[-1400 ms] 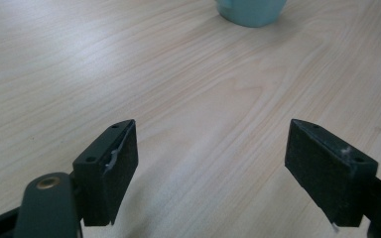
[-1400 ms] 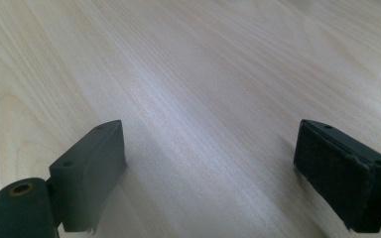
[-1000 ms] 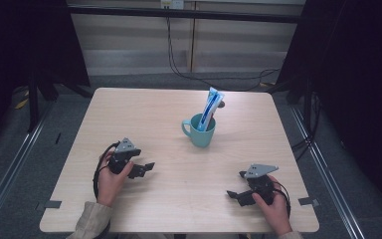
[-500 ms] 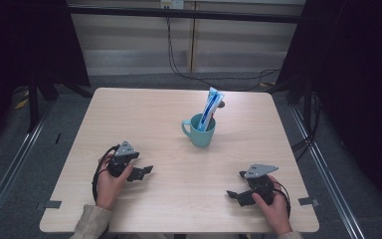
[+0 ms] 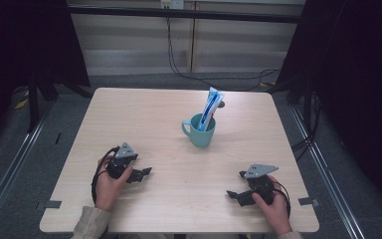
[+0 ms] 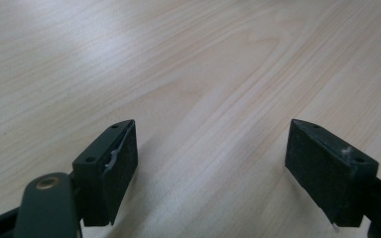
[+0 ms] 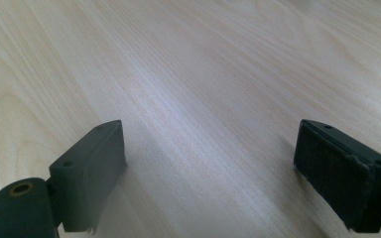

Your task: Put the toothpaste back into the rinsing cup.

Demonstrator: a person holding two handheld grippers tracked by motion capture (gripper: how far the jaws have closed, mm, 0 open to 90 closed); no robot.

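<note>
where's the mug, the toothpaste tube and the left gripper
mug (image 5: 202,136), high view, on its teal outer wall
toothpaste tube (image 5: 211,105), high view, on its blue and white body above the rim
left gripper (image 5: 144,173), high view, between its fingertips

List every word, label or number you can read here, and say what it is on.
No text can be read.
Toothpaste tube in the mug: blue and white print, too small and blurred to read.
Left gripper and right gripper: no lettering visible on either.
</note>
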